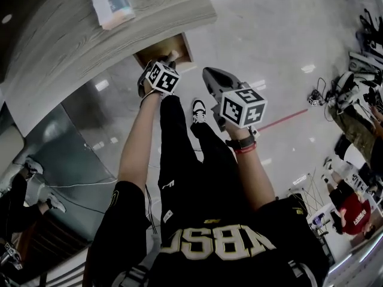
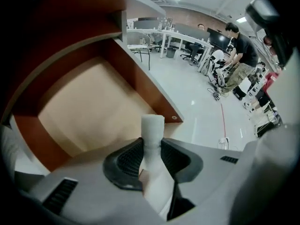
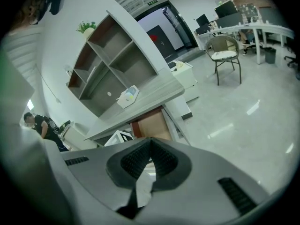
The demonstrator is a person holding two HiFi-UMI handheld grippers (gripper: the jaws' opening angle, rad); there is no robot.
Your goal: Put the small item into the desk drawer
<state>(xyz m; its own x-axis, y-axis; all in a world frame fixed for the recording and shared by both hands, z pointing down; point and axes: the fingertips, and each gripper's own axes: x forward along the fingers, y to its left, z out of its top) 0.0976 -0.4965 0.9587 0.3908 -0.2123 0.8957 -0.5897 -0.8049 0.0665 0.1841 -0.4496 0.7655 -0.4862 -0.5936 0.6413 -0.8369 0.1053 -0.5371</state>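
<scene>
Your left tongs (image 2: 152,149) grip the small white item (image 2: 153,124); your right tongs (image 3: 150,150) are closed on nothing. Beyond, the drawer (image 2: 89,109) under the worktop (image 1: 72,40) stands open. Lowering the item in and releasing look left to do.

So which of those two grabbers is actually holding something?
The left gripper: its jaws clamp a small white item near the open drawer. The right gripper has its jaws shut with nothing between them.
</scene>
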